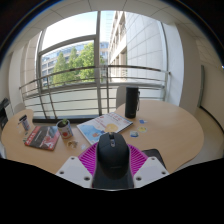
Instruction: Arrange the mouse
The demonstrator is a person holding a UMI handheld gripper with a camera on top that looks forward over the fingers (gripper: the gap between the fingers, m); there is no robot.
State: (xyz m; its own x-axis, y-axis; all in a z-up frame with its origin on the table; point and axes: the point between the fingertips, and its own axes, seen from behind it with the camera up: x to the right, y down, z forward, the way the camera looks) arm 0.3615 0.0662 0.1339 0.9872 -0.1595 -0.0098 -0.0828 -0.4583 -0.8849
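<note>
A black computer mouse (pixel 112 160) sits between my gripper's (pixel 112 150) two fingers, its nose pointing away from me. The magenta pads (pixel 88 157) press against its left and right sides, so the gripper is shut on it. The mouse appears held above the near edge of a round wooden table (pixel 175 128). The mouse's rear is hidden below the fingers.
On the table stand a black cylinder (pixel 132 100), an open magazine (pixel 103 126), a can (pixel 64 129), a red book (pixel 42 137) and a cup (pixel 27 120). A dark flat mat (pixel 154 156) lies just right of the fingers. Large windows with a railing (pixel 90 72) lie beyond.
</note>
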